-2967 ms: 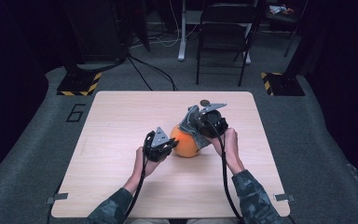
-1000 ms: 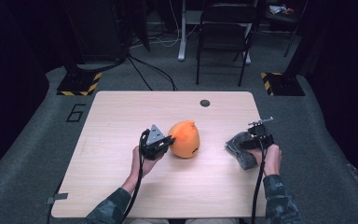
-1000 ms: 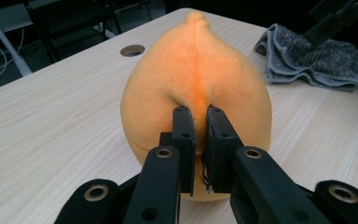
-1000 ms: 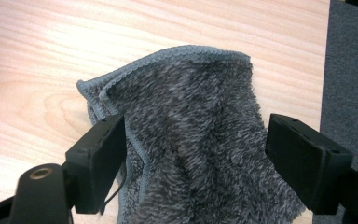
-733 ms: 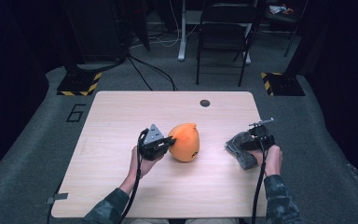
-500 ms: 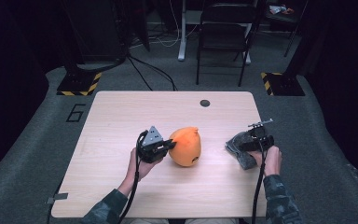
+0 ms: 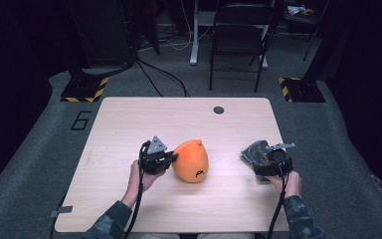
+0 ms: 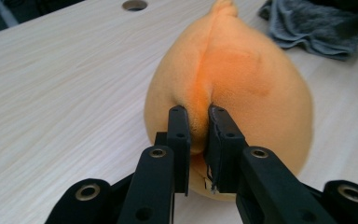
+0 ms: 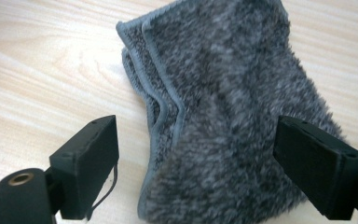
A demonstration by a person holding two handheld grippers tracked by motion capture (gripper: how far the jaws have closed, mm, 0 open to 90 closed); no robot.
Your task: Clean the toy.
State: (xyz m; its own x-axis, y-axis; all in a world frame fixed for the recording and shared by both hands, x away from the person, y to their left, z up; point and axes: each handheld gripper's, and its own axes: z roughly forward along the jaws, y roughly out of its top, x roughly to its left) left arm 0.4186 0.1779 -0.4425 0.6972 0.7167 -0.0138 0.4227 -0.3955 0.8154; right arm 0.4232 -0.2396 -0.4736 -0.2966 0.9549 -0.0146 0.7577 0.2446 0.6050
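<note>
An orange plush toy (image 7: 191, 160) lies in the middle of the wooden table (image 7: 129, 124). My left gripper (image 7: 171, 158) is at its left side. In the left gripper view the gripper (image 8: 198, 116) is shut, pinching a fold of the plush (image 8: 242, 79). A grey fuzzy cloth (image 7: 254, 153) lies crumpled at the right of the table. My right gripper (image 7: 263, 162) is over its near edge. In the right gripper view its jaws have just been opening. The gripper (image 9: 196, 128) stands wide, with the cloth (image 9: 233, 70) lying between the pads, which do not press on it.
A round cable hole (image 7: 219, 110) sits near the table's far edge. Beyond the table stand a black folding chair (image 7: 238, 40) and stands with yellow-striped bases (image 7: 84, 89). The table's right edge runs close to the cloth.
The right gripper has carried the grey cloth from the plush to the table's right side, and now sits a little nearer to me. The plush has shifted slightly nearer in the left gripper's hold.
</note>
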